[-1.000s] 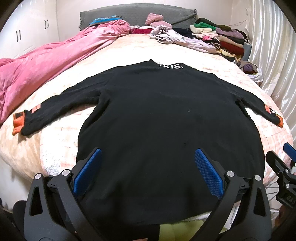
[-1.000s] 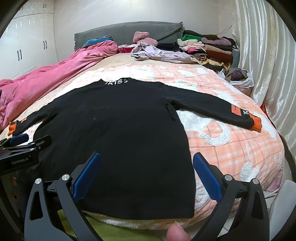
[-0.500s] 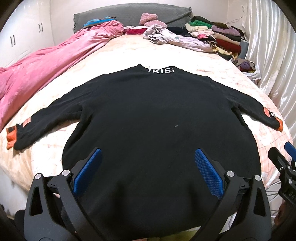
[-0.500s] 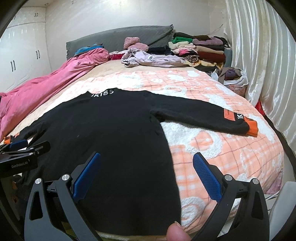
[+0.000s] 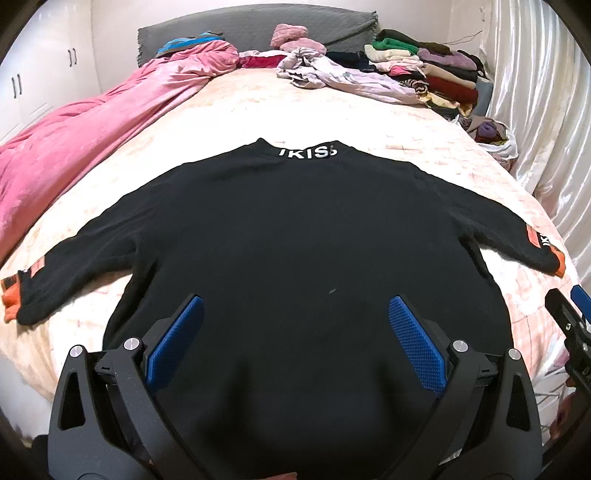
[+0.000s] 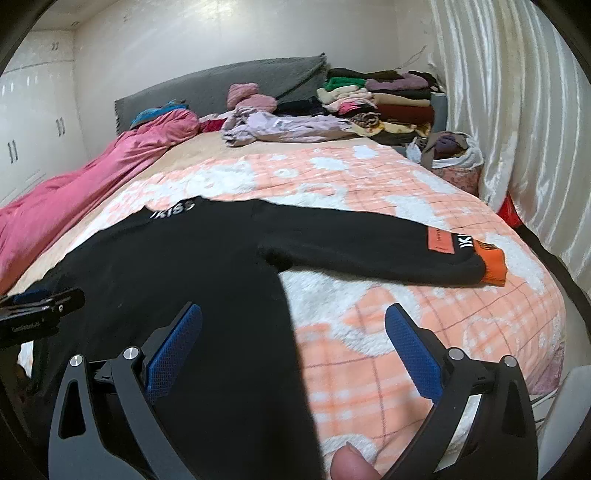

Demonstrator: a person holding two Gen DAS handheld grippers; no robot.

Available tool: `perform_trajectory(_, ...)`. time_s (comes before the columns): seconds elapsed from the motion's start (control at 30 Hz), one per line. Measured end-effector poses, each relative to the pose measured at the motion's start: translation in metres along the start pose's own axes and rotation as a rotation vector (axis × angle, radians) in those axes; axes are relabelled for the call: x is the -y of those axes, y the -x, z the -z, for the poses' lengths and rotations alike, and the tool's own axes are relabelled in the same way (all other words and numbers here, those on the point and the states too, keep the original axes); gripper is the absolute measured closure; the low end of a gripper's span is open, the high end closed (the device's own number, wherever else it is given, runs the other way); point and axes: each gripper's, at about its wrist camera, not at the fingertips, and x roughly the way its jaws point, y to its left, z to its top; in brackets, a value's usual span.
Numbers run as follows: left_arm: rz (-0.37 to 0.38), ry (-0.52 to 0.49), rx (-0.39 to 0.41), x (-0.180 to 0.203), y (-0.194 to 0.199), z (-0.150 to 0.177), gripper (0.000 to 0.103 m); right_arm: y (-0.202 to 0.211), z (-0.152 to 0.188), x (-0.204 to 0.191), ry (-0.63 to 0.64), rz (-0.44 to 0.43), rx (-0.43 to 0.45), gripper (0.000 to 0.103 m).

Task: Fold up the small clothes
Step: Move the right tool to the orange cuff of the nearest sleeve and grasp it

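Note:
A black long-sleeved top [image 5: 295,236] lies flat on the bed, white lettering at its collar [image 5: 307,152], both sleeves spread out with orange cuffs [image 5: 11,299] [image 6: 489,264]. My left gripper [image 5: 291,332] is open over the lower middle of the top, nothing between its blue pads [image 5: 173,343]. My right gripper [image 6: 291,339] is open above the top's right side edge and the bedspread, empty too. The right sleeve [image 6: 369,251] stretches away ahead of it. The left gripper's tip [image 6: 40,306] shows at the left edge of the right wrist view.
The bed carries a peach and white checked blanket [image 6: 424,332], a pink duvet [image 5: 85,136] along the left, a lilac garment [image 5: 343,77] and stacked folded clothes [image 5: 424,66] by the grey headboard [image 5: 251,26]. A curtain [image 6: 517,129] hangs right. A fingertip [image 6: 349,463] shows below.
Both grippers have moved forward and lower over the top, so its hem has slipped under them. The right view has swung rightward towards the right sleeve. Both stay open.

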Motion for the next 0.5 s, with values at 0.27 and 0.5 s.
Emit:
perform_trajectory(0.27, 0.014, 0.006, -0.005, 0.009, -0.014, -0.014, 0.009, -0.011, -0.013, 0.028, -0.045, 0.043, 0.03, 0.004)
perform_trajectory(0.5, 0.014, 0.011, 0.002, 0.014, -0.027, -0.031, 0.009, -0.023, -0.027, 0.056, -0.085, 0.089, 0.049, 0.004)
